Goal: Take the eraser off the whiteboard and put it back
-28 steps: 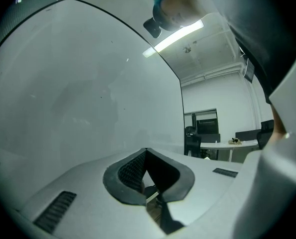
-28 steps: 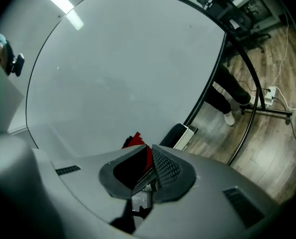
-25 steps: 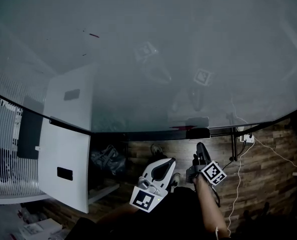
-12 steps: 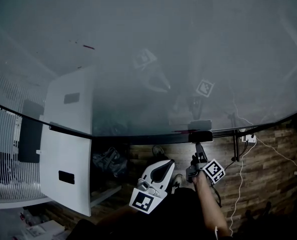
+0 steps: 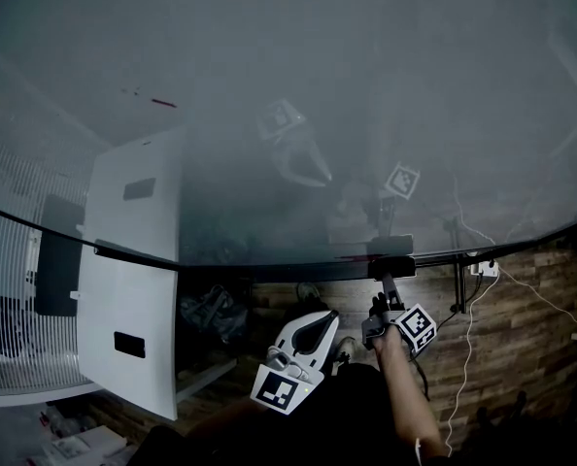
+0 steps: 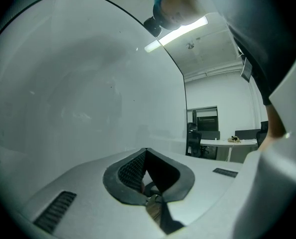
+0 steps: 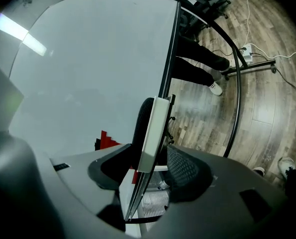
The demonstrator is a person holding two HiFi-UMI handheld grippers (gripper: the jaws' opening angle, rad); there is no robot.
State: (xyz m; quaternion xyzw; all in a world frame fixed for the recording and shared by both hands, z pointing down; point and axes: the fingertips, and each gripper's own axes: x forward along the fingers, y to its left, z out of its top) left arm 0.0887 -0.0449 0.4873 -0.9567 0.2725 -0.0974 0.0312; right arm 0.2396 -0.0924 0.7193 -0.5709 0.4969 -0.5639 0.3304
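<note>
The eraser (image 5: 391,267) sits on the bottom edge of the big whiteboard (image 5: 288,115), over on the right side. It is a dark block, and the right gripper view shows that its back is white (image 7: 155,128).

The right gripper (image 5: 386,282) is held up just under the eraser. Its jaws have just been opening and now stand wide apart. The eraser is between them, but the pads (image 7: 184,167) do not press on it. One jaw is on the board side and the other is on the floor side.

The left gripper (image 5: 327,312) is lower down, to the left and nearer to the person, away from the board. Its jaws (image 6: 147,153) are closed tight with nothing in them.

There is a small red mark (image 7: 105,139) on the board close to the eraser. Below the board is a wooden floor (image 5: 522,328). A white panel (image 5: 133,289) stands on the left.
</note>
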